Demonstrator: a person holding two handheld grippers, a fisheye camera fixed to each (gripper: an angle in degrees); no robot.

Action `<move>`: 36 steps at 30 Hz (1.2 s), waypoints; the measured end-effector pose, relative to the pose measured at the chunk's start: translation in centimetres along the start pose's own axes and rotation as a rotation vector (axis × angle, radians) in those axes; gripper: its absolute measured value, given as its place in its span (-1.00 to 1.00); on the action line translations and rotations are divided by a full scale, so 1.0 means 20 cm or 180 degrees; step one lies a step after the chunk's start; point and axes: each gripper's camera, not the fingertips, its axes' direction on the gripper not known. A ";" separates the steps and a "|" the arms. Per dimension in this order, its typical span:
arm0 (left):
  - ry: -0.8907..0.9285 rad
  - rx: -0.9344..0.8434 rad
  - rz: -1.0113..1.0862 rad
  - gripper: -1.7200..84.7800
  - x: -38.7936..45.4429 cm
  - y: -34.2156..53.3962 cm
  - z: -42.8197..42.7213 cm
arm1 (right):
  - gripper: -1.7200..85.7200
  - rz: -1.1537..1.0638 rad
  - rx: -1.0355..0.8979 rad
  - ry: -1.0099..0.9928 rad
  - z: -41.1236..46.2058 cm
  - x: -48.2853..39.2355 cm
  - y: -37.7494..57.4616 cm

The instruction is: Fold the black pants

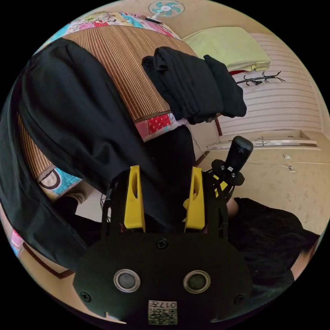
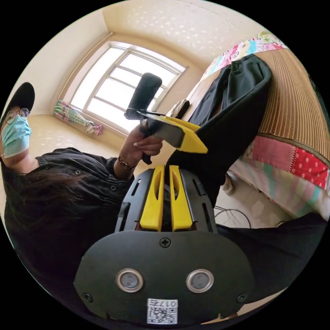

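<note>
Left gripper view: the left gripper [image 1: 165,192] is seen low in the frame, its yellow jaws spread, with black pants [image 1: 79,127] draped between them and up across the mat [image 1: 127,65] at upper left. A folded dark pile [image 1: 194,84] lies at upper centre. In the right gripper view, the right gripper [image 2: 165,192] is pressed nearly together on black cloth; whether it is truly pinched cannot be told. The pants [image 2: 237,113] hang off the bed at right; their lower part is cut off.

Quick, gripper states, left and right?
Left gripper: open, jaws astride the black pants.
Right gripper: shut on the black pants.
</note>
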 end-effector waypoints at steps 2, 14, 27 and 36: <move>-0.0431 0.0216 -0.0193 -0.86 -0.03 0.10 -0.02 | -0.87 -0.0010 -0.0518 0.0260 0.08 0.03 -0.03; 0.0550 0.1004 -0.0480 -0.97 -0.32 0.43 -0.61 | -0.56 0.0664 -0.0005 0.1495 -0.32 0.86 -1.16; 0.2419 0.2248 -0.0814 -0.97 -0.92 1.07 -1.52 | -0.88 0.0130 0.0656 0.2359 0.66 1.08 -2.42; 0.1766 0.2173 -0.2378 -0.74 -1.51 1.76 -1.76 | -0.76 -0.0256 -0.0162 0.1299 1.50 1.03 -2.57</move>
